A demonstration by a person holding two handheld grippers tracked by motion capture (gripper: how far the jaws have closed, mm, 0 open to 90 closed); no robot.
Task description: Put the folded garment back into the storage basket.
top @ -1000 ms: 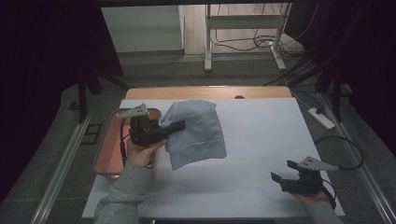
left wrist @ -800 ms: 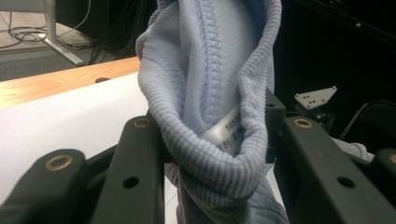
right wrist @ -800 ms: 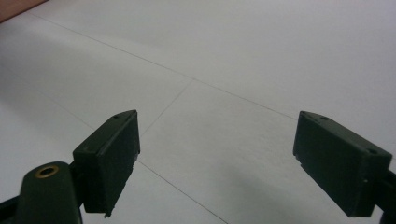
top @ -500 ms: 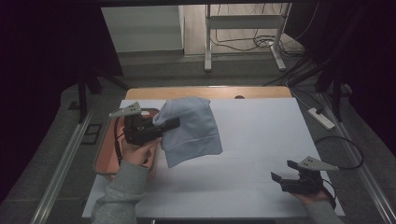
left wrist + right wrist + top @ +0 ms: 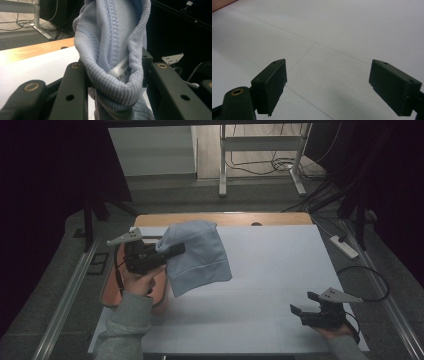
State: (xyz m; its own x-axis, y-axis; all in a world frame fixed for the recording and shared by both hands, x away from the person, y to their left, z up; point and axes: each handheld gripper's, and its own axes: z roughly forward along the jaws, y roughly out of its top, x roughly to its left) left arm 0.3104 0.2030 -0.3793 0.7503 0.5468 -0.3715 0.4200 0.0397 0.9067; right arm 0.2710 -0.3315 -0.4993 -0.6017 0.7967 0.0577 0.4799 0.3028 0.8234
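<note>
Left tongs (image 5: 172,251) are clamped on the ribbed hem of a light blue knit garment (image 5: 199,257), looks like a beanie or a small top, can't tell which. In the left gripper view the hem (image 5: 117,87) is bunched between the two black jaws and pinched tight, with the fabric rising out of the grip. From the high view the garment hangs off the tongs at the far left of the desk (image 5: 280,270), lifted at the gripped end, lower edge draping toward the white desk surface; can't tell whether that edge touches. It hangs just right of an orange-brown tray (image 5: 111,292) at the desk's left edge. Right tongs (image 5: 299,312) sit spread at the near right, nothing between them, low over bare desk, well apart from the garment. My read: step in hand is lift-and-carry of the garment, either to lay it out flat or to present it for a second grip. Next move likely calls for bringing it toward desk centre and the right tongs coming in to take an opposite edge, so the fabric can be spread without bunching. Writing: a white sewn-in label (image 5: 122,70) shows inside the hem with dark print, digits look like "16" something, rest too blurred and creased to read. No brand legible.
</note>
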